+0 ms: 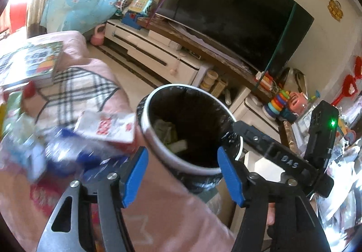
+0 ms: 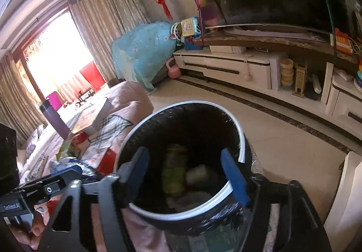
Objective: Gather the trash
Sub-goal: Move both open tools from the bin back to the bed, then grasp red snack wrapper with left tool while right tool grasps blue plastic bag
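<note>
Drop step looks finished: both the left hand-held gripper [image 1: 182, 175] and right hand-held gripper [image 2: 187, 175] gape wide, empty, over the bin [image 1: 149, 132]; next, reach for the wrappers [image 1: 56, 150] at nine o'clock

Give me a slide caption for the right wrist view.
Open right claw poised over black-lined trash bin holding discarded items.

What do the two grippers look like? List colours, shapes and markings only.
Left gripper: black metal arms with triangular cut-outs, silver pivot bolts, flat blue pads. Right gripper: same build; its body bears white letters DAS and a green light. A GenRobot.AI label shows in the right view.
</note>
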Demonstrator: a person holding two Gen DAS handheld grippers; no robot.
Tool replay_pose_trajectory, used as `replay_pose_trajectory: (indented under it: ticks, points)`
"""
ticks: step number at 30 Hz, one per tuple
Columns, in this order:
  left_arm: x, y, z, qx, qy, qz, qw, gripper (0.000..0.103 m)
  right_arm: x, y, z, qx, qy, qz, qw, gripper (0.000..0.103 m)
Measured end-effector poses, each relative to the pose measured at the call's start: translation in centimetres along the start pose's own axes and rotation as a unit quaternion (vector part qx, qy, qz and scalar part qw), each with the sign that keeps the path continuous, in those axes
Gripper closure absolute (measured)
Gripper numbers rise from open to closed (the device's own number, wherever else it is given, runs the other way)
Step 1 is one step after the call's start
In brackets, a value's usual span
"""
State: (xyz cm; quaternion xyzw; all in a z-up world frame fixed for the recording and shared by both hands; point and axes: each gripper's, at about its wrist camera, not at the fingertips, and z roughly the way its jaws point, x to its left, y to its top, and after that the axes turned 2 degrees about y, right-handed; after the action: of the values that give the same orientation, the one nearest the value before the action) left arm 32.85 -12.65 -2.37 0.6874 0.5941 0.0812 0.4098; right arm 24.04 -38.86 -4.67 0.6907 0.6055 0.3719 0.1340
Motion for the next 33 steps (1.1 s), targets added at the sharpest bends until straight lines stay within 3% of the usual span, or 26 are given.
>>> replay_pose_trajectory:
  ticks: [3,9,21,26,33]
  points:
    - [0.8,-1.4,-2.1,-0.007,0.005,-0.003,1.0,0.037,0.9,-0.7,-0.9,-0.007,0.009,0.004,1.0,0.014]
    - [2.9,-4.4,-6.3,-0.014,0.018,-0.024,0.9994,0.036,3.0,-3.0,-2.0,-0.002,0.034,0.017,0.999,0.009]
    - [7.2,-8.9,-14.0,-0.028,0.057,-0.069,0.9956,0.036,7.4,-7.1,-1.2,0.041,0.071,0.012,0.997,0.008]
    - [8.6,-9.6,-15.3,-0.022,0.059,-0.085,0.9943,0.035,8.7,-7.7,-0.7,0.051,0.079,0.001,0.996,0.008]
    - [8.8,-8.9,-15.6,-0.014,0.056,-0.08,0.9951,0.026,10.4,-8.1,0.1,0.057,0.084,-0.01,0.995,0.008]
